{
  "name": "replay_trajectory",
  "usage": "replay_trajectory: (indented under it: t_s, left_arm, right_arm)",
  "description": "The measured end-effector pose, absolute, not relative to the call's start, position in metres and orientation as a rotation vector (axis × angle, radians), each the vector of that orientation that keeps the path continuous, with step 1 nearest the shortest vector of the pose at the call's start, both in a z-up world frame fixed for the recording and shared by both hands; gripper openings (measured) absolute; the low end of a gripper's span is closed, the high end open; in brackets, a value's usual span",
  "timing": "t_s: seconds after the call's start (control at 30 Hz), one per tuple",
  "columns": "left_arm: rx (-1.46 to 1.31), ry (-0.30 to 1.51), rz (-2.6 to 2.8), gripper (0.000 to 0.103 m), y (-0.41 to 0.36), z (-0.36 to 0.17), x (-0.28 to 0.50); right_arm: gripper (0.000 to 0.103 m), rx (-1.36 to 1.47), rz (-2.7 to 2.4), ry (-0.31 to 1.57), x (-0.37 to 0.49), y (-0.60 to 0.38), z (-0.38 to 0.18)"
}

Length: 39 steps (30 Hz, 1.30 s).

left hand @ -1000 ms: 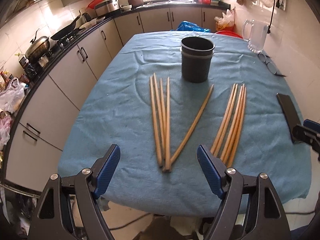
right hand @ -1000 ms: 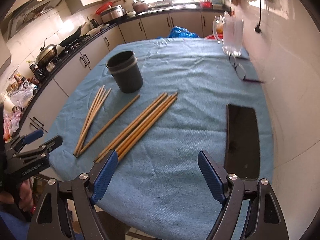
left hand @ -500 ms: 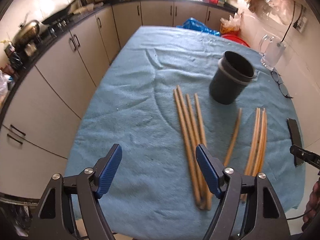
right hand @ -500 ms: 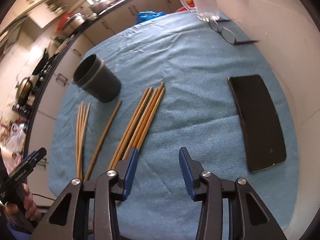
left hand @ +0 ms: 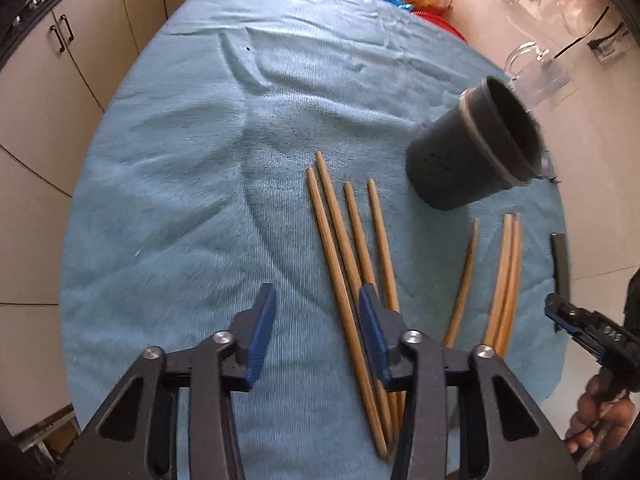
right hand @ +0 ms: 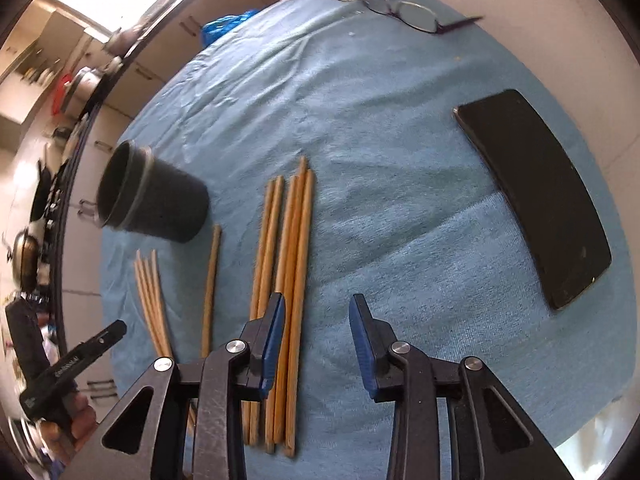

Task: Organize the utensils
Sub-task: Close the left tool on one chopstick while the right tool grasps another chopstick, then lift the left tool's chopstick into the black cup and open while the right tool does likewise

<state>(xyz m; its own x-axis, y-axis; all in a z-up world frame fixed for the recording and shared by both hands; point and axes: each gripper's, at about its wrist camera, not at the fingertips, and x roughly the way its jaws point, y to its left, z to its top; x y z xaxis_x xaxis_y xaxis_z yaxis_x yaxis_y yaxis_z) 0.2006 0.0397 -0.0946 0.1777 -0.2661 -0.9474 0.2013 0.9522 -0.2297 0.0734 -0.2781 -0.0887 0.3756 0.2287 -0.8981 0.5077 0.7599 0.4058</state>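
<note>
Several wooden chopsticks lie on a blue cloth-covered table [left hand: 168, 184]. A left bundle [left hand: 348, 248] lies under my left gripper's right finger; a single stick [left hand: 464, 276] and a right bundle [left hand: 506, 276] lie further right. A dark grey cup [left hand: 472, 152] stands behind them. My left gripper [left hand: 316, 328] is open and empty, low over the cloth just left of the left bundle. In the right wrist view the right bundle [right hand: 292, 264] runs beside my right gripper's left finger. My right gripper [right hand: 316, 340] is open and empty. The cup [right hand: 148, 196] stands at the left.
A black phone [right hand: 536, 196] lies on the cloth at the right. Glasses [right hand: 412, 12] and a glass mug [left hand: 540, 68] sit at the far edge. Kitchen cabinets [left hand: 48, 80] run along the left. A wall borders the table on the right.
Both grippers have dropped closer to the cloth and tilted down. Both jaws have narrowed from wide open. The left gripper has neared the left bundle, the right gripper the right bundle.
</note>
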Motion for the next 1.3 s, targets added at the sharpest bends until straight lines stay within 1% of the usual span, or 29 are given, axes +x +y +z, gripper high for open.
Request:
replay_trajectory:
  t_s: [0.07,0.17,0.23,0.33,0.43,0.5,0.73,0.97,1.0,1.03,1.1,1.17,1.3]
  left_arm:
    - [-0.057,1.360,-0.329,0.030,0.037,-0.100,0.204]
    - [-0.066,1.369,-0.310,0.029,0.034,-0.106,0.208]
    - [-0.061,1.374,-0.301,0.029,0.032,-0.108,0.208]
    - [-0.043,1.372,-0.283,0.027,0.031,-0.110,0.209]
    - [-0.042,1.375,-0.270,0.027,0.030,-0.112,0.210]
    - [-0.043,1.376,-0.268,0.027,0.030,-0.113,0.211]
    - [-0.034,1.390,-0.256,0.027,0.030,-0.117,0.221]
    - [0.051,1.382,-0.230,0.027,0.014,-0.118,0.233]
    - [0.058,1.377,-0.221,0.025,0.013,-0.118,0.232]
    - [0.071,1.369,-0.211,0.020,0.013,-0.118,0.231]
    - [0.079,1.349,-0.196,0.010,0.014,-0.119,0.229]
    - [0.010,1.359,-0.229,0.007,0.023,-0.119,0.226]
    - [-0.044,1.319,-0.267,0.006,0.036,-0.106,0.216]
  right_arm:
    - [0.034,0.743,-0.200,1.208,0.080,-0.281,-0.092]
    - [0.032,0.723,-0.203,1.242,0.093,-0.284,-0.100]
    - [0.026,0.734,-0.189,1.259,0.102,-0.286,-0.105]
    - [0.021,0.713,-0.177,1.276,0.114,-0.285,-0.112]
    - [0.019,0.701,-0.164,1.296,0.124,-0.282,-0.118]
    - [0.016,0.683,-0.153,1.309,0.128,-0.280,-0.120]
    - [0.015,0.604,-0.185,1.341,0.135,-0.275,-0.122]
    - [0.014,0.461,-0.215,1.359,0.153,-0.260,-0.123]
    - [0.013,0.452,-0.213,1.359,0.154,-0.259,-0.123]
    - [0.010,0.438,-0.213,1.360,0.156,-0.258,-0.123]
    - [0.009,0.444,-0.207,1.352,0.154,-0.259,-0.123]
    - [0.007,0.501,-0.187,1.337,0.150,-0.263,-0.123]
    - [0.007,0.561,-0.146,1.270,0.134,-0.269,-0.109]
